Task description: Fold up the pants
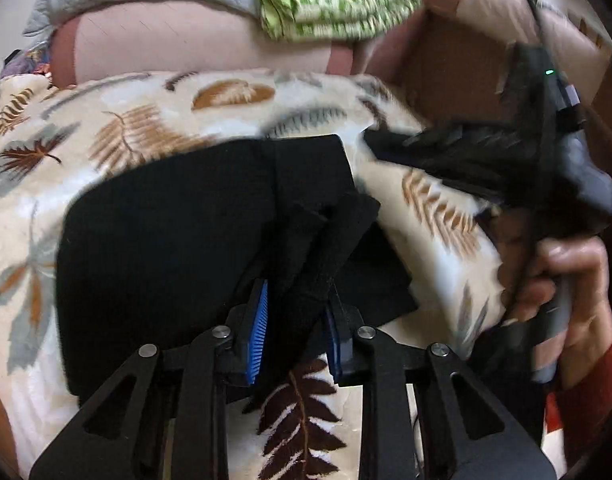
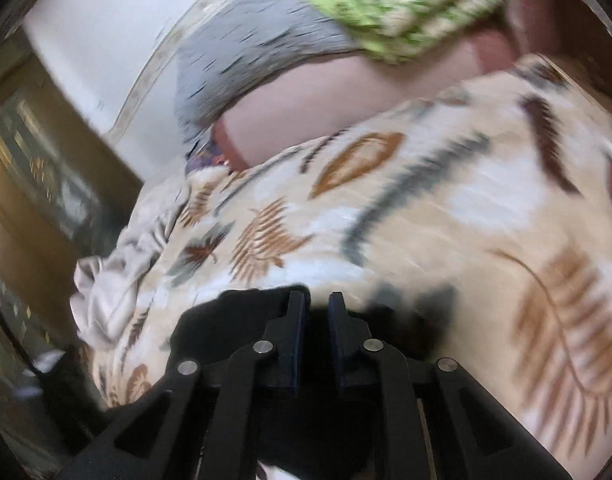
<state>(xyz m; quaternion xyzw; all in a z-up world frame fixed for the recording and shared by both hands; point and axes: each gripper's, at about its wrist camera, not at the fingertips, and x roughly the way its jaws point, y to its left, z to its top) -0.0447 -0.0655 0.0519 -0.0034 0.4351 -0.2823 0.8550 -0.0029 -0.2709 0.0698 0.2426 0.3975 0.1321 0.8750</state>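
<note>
Gripping a bunched fold of the black fabric pants, the left gripper is hovering over the cream leaf-print blanket, the garment spreading ahead and leftward; no writing is readable. Rightward, a hand is holding the right gripper. In the blurred right view, its narrowed jaws are seemingly pinching black cloth.

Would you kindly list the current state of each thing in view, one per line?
Black pants: partly folded, lying on the blanket, one bunched edge lifted.
Left gripper: shut on the pants' bunched edge.
Right gripper: nearly closed on black cloth.
Leaf-print blanket: spread flat.
Green patterned cloth: heaped behind.
</note>
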